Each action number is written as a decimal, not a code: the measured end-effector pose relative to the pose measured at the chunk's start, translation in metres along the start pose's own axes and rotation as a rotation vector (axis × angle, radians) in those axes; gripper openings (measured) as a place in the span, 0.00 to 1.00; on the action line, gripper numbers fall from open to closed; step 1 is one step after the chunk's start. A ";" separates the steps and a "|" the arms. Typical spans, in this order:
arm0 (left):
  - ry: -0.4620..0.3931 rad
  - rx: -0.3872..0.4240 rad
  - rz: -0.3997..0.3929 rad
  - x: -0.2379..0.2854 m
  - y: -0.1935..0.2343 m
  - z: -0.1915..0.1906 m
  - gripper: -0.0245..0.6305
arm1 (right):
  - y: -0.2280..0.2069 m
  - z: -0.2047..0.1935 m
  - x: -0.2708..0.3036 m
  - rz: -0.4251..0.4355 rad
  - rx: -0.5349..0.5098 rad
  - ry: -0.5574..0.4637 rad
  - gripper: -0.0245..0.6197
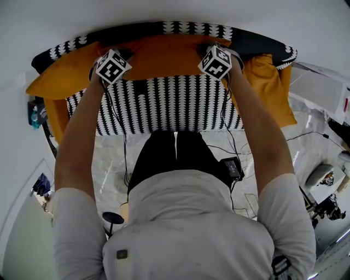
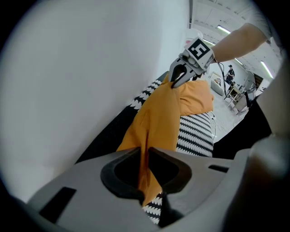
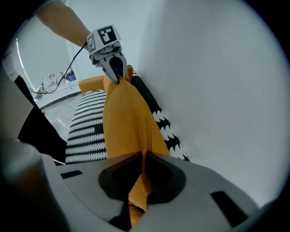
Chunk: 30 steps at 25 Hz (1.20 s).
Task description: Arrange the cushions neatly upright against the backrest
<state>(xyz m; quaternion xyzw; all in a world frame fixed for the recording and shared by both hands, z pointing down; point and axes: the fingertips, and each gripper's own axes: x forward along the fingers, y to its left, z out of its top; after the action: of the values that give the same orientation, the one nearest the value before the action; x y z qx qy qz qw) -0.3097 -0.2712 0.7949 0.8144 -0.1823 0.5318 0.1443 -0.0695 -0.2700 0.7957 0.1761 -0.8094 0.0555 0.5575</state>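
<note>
Right now the black-and-white patterned sofa fills the space before you, its backrest set against the white wall. The orange cushion lies along that backrest. More orange fabric hangs at both ends, and I cannot tell whether it is all one piece. Your left gripper and right gripper each have their fingers closed tight on a fold of the cushion's top edge. I judge you are at the placing step: next, settle its base on the seat, lean it square to the backrest, then let go. Pale marble floor with loose cables lies below you
</note>
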 end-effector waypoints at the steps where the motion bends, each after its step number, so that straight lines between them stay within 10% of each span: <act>1: -0.011 -0.006 -0.002 -0.001 0.001 0.001 0.15 | 0.000 0.000 0.000 -0.005 0.002 0.000 0.11; 13: -0.277 -0.137 0.060 -0.083 0.004 0.029 0.30 | 0.010 0.036 -0.058 -0.105 0.057 -0.099 0.30; 30: -0.665 -0.236 0.095 -0.249 -0.139 0.072 0.29 | 0.108 0.131 -0.246 -0.194 0.330 -0.532 0.29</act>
<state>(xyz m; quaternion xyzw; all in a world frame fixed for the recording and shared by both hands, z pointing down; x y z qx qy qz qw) -0.2804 -0.1424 0.5326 0.9113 -0.3169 0.2191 0.1453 -0.1454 -0.1519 0.5320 0.3487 -0.8863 0.0847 0.2929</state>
